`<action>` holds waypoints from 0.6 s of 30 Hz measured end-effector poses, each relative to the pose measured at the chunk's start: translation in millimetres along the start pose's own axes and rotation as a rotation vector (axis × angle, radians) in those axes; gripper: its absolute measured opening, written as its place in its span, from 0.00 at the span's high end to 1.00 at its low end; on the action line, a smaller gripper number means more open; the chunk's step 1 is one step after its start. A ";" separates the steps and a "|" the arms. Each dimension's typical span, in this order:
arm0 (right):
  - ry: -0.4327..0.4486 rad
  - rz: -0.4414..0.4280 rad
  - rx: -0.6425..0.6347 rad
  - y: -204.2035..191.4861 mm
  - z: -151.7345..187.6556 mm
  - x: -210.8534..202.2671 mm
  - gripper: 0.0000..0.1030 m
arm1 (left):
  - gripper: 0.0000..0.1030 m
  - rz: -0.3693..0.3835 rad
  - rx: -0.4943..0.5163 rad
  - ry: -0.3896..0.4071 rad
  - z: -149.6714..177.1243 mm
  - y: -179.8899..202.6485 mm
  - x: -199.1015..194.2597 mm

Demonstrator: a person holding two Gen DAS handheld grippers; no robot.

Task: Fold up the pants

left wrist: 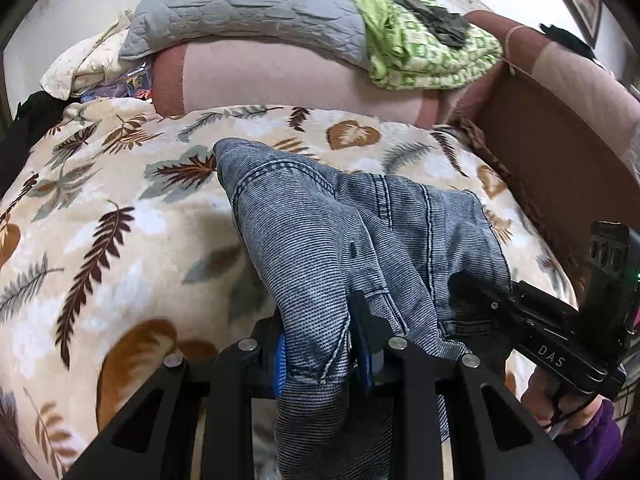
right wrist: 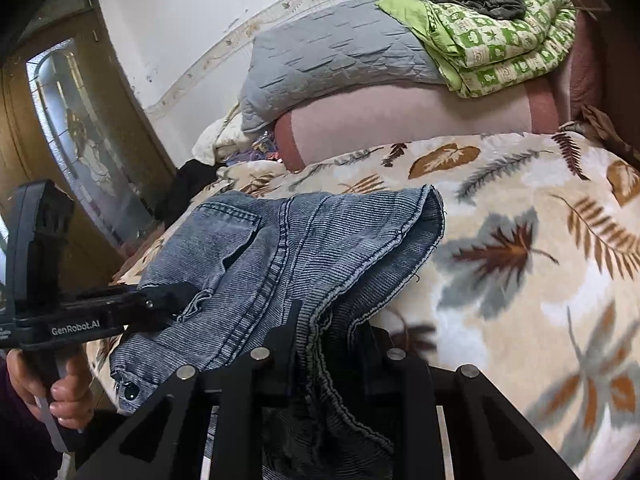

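Note:
Blue-grey denim pants [left wrist: 340, 224] lie bunched on a leaf-patterned blanket [left wrist: 120, 220]; they also show in the right wrist view [right wrist: 280, 248]. My left gripper [left wrist: 320, 344] is shut on a fold of the pants, the cloth pinched between its blue-padded fingers [left wrist: 280, 356]. My right gripper [right wrist: 328, 344] is shut on the elastic waistband edge of the pants. The right gripper also shows at the right of the left wrist view [left wrist: 480, 288], and the left gripper at the left of the right wrist view [right wrist: 172, 292], both touching the denim.
A pink bolster [left wrist: 280, 76] lies behind the blanket, with a grey quilt [left wrist: 248, 4] and a green patterned blanket [left wrist: 424, 52] stacked on it. A brown headboard [left wrist: 552, 148] stands at right. A wooden door with a glass panel [right wrist: 80, 128] is at left.

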State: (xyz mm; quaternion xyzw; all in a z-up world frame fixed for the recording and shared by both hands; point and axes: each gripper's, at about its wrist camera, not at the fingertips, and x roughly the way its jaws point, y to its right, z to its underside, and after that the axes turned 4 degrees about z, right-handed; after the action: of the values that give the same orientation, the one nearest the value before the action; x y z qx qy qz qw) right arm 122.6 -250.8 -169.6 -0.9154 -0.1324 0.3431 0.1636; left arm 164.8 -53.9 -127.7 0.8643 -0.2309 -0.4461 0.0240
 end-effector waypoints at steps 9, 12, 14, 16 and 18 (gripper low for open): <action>-0.167 0.114 0.062 37.2 1.4 92.7 0.63 | 0.45 -0.177 -0.034 -0.149 -1.6 -36.2 87.1; -0.197 0.122 0.091 48.9 4.1 102.5 0.42 | 0.20 -0.286 0.023 -0.116 5.0 -36.4 90.0; -0.199 0.118 0.102 51.6 1.4 98.8 0.41 | 0.20 -0.289 0.025 -0.122 3.7 -35.7 85.0; -0.169 0.136 0.100 50.5 0.3 85.0 0.41 | 0.20 -0.322 0.031 -0.120 2.3 -30.7 73.6; -0.099 0.160 0.073 42.5 -1.3 56.8 0.41 | 0.20 -0.381 0.056 -0.081 1.6 -21.7 54.8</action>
State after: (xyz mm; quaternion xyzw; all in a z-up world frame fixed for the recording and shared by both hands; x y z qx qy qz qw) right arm 170.5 -269.7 -218.5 -0.8984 -0.0540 0.4046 0.1622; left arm 199.0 -57.4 -175.7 0.8740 -0.0764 -0.4704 -0.0943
